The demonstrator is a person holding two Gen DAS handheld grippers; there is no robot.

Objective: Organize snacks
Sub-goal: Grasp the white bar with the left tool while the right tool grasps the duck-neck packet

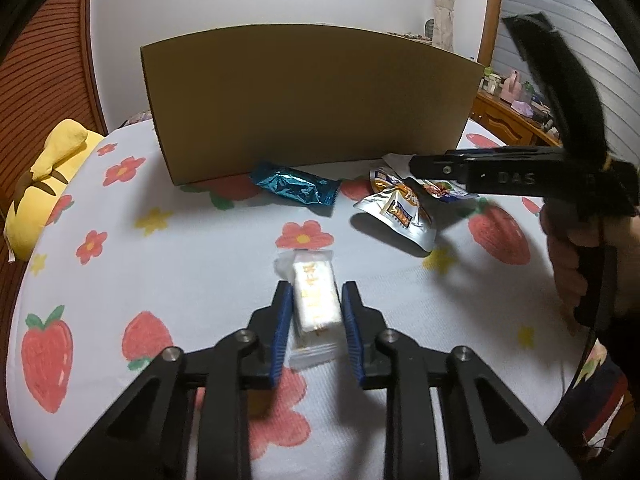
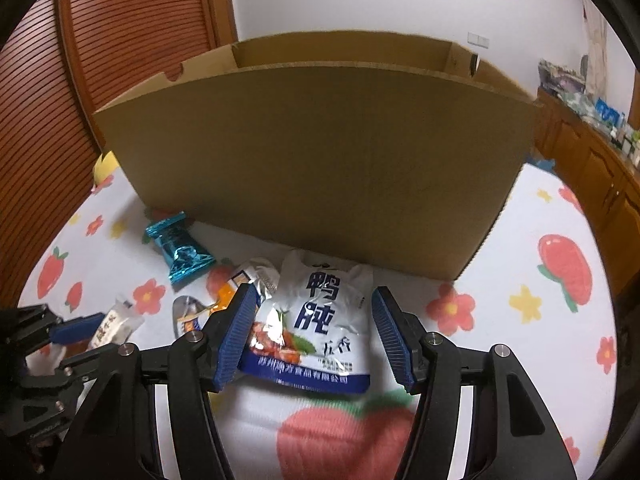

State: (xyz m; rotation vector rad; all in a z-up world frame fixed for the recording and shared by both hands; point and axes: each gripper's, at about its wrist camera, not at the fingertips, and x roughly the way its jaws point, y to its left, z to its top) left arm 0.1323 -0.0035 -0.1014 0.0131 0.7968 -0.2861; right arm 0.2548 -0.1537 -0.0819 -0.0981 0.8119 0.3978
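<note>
My left gripper [image 1: 318, 288] is shut on a small white snack bar [image 1: 314, 304] in a clear wrapper, which lies on the strawberry-print sheet [image 1: 180, 248]. From the right wrist view, this gripper [image 2: 92, 322] and the bar [image 2: 114, 324] appear at the lower left. My right gripper [image 2: 314, 294] is open and straddles a white and blue pouch [image 2: 320, 320]; its right pad stands apart from the pouch. Beside it lies a silver pouch [image 2: 240, 284] [image 1: 404, 212]. A blue foil wrapper [image 1: 296, 188] [image 2: 180, 248] lies near the front of the open cardboard box [image 2: 320, 168] [image 1: 312, 100].
A yellow plush toy [image 1: 52, 176] sits at the sheet's left edge. A hand [image 1: 568, 256] holds the right gripper's handle. A wooden cabinet [image 2: 592, 168] with small items stands to the right, and a slatted wooden door [image 2: 120, 40] at the left.
</note>
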